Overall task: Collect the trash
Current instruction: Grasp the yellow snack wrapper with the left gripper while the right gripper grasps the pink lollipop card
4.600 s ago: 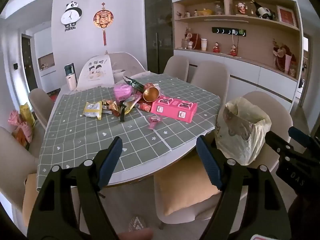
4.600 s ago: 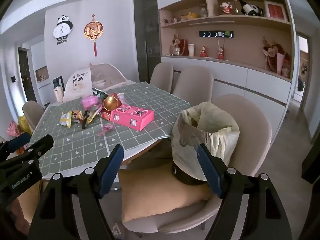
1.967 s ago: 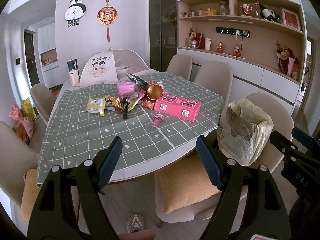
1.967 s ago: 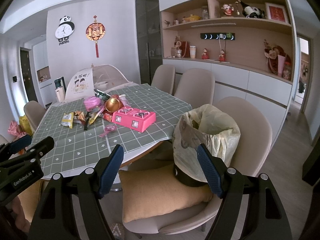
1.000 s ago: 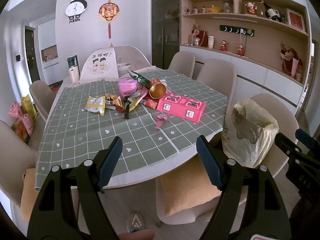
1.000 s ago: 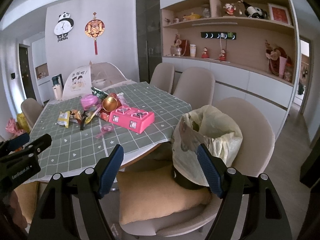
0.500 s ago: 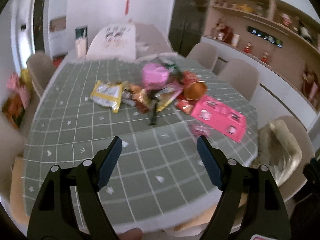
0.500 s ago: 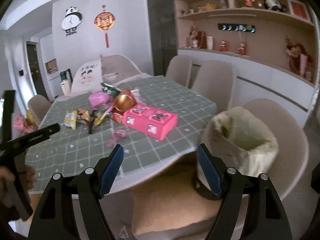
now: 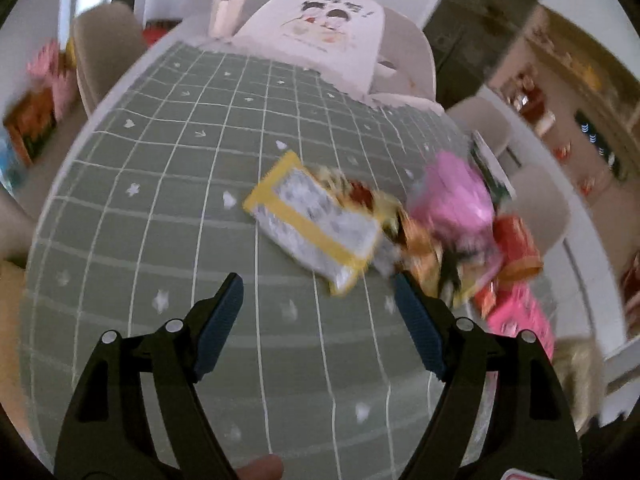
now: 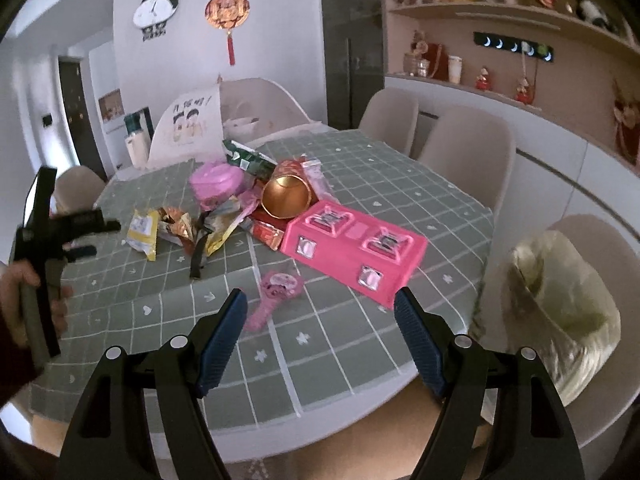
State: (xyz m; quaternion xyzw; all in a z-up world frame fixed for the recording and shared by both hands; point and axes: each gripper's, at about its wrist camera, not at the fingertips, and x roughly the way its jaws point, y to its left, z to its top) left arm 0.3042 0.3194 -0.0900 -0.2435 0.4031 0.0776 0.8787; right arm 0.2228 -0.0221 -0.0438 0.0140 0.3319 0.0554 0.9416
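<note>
Over the bench (image 9: 168,208), the left gripper (image 9: 318,300) hangs with jaws wide apart and empty, the yellow-edged wrapper (image 9: 316,224) just ahead. Only the right wrist view catches the trash bag (image 10: 560,308) on a chair; the right gripper (image 10: 320,320) gapes empty too, above a pink toy (image 10: 276,294).

Bare tablecloth (image 9: 168,208) before wrapper pile (image 9: 400,232)

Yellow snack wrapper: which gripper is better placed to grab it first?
Left. The left gripper is open and low over the tablecloth, with the yellow snack wrapper just ahead of its jaws. The right gripper hangs back at the table edge, nearer the pink box.
</note>
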